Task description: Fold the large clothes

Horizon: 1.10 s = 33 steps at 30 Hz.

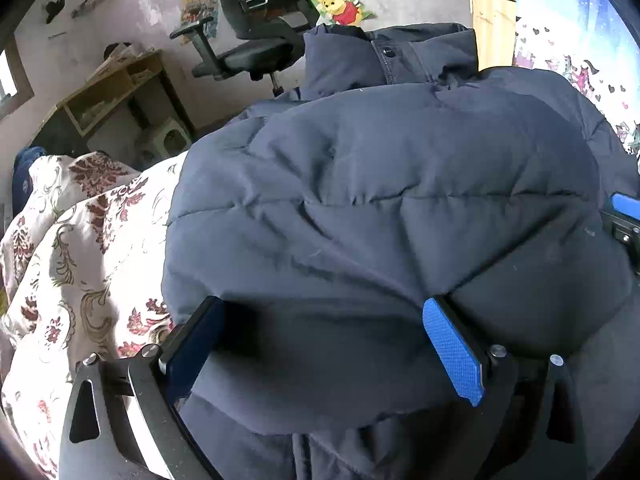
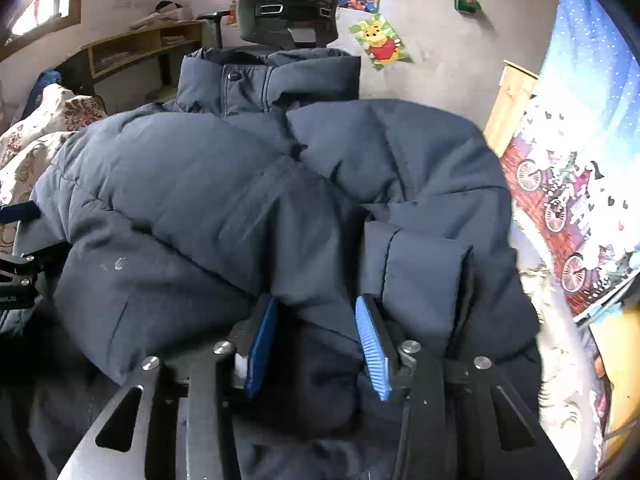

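A dark navy puffer jacket [image 1: 380, 184] lies spread on the bed, collar and snap button at the far end. Both sleeves are folded across its body; one cuff [image 2: 424, 264] rests just right of my right gripper. My left gripper [image 1: 322, 304] stands wide open over the jacket's near edge, puffy fabric bulging between its blue pads [image 1: 452, 352] without being pinched. My right gripper [image 2: 316, 302] is partly open, also with a fold of jacket [image 2: 224, 200] lying loosely between its fingers. Each gripper shows at the edge of the other's view.
A floral bedcover [image 1: 80, 264] lies to the jacket's left and a cartoon-printed blanket [image 2: 568, 208] to its right. Beyond the bed stand an office chair [image 1: 256, 40], a wooden shelf unit [image 1: 116, 88] and a wooden cabinet [image 2: 512, 100] against the wall.
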{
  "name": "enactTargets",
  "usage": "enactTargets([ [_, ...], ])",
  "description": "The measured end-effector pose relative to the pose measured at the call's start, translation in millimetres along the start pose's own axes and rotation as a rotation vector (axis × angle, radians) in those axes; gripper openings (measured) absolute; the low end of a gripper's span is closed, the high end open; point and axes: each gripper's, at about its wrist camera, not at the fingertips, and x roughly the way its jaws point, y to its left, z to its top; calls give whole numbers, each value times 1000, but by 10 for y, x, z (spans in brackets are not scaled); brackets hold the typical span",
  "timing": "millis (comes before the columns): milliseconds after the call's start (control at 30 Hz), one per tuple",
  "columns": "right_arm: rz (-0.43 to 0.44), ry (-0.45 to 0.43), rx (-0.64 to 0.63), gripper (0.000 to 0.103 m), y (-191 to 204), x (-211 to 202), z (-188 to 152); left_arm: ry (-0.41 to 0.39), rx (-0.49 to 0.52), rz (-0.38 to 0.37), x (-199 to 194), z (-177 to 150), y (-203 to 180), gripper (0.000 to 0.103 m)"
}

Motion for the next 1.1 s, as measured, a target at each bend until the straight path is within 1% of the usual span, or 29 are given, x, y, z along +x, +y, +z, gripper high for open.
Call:
enactTargets([
  [67,-1,-5,2,60,18,-100,28,15,-3,6,-62,1,-20,97],
  [133,1,-20,3,63,29,-233,55,18,-6,4,-155,-18,-25,97],
  [200,-12,-28,-5,70,52,-373,83,4,-12,-6,-268,-49,-6,97],
  [300,-30,-42,-29,77,96,-574,121,-51,-18,-13,-524,-86,49,97],
  [400,-38,-59,-26,82,135,-769,170,-135,-10,10,-830,-104,127,97],
  [467,-30,-67,-7,84,143,-874,208,-192,-11,14,-1045,-114,188,97],
  [567,-29,-86,12,86,182,-1020,318,-260,-25,1,-1307,-115,265,97],
  [700,-22,-112,18,91,218,-1178,465,-305,-65,-9,-1456,-69,370,97],
  [833,8,-140,36,95,210,-1267,622,-306,-130,-65,-1485,23,492,97],
  [933,18,-160,30,98,185,-1266,735,-283,-190,-111,-1402,149,594,97],
  [1000,26,-172,22,101,151,-1222,825,-266,-227,-124,-1324,261,657,97],
  [1100,51,-184,16,103,43,-1106,982,-226,-278,-125,-1153,511,759,97],
])
